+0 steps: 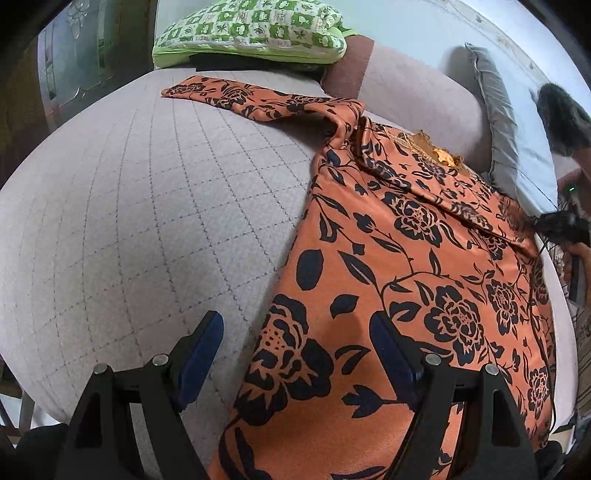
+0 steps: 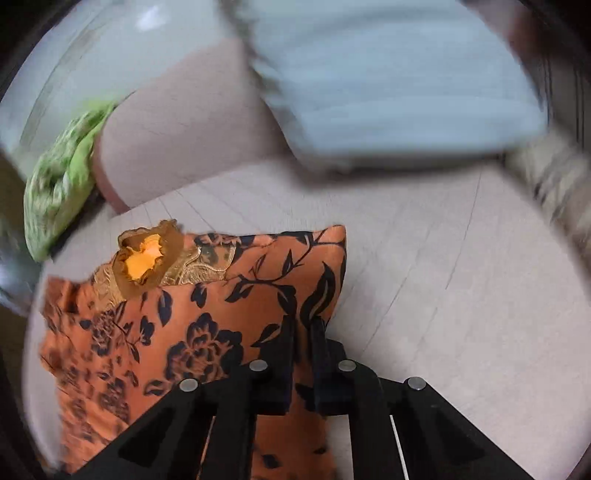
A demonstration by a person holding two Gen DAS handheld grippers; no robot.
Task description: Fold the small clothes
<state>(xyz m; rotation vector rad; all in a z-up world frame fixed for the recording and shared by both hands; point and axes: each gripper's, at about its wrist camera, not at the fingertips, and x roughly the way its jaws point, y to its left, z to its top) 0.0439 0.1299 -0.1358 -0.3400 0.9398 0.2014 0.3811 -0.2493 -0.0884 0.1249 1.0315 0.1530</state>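
Observation:
An orange garment with black flowers [image 1: 406,258] lies on a quilted grey bed [image 1: 147,221]. One sleeve [image 1: 240,98] stretches out to the far left; the other is folded across the chest. My left gripper [image 1: 295,343] is open, low over the garment's near left edge, one finger on each side of that edge. My right gripper [image 2: 303,332] is shut on the garment's [image 2: 207,325] right edge, with cloth pinched between the jaws. The neckline with gold trim [image 2: 147,258] lies at the far left of that view. The right wrist view is blurred.
A green-and-white checked quilt [image 1: 251,29] lies folded at the head of the bed. A pinkish bolster [image 1: 413,99] and a grey pillow [image 1: 513,147] sit behind the garment. The other hand-held gripper and hand [image 1: 565,229] show at the right edge.

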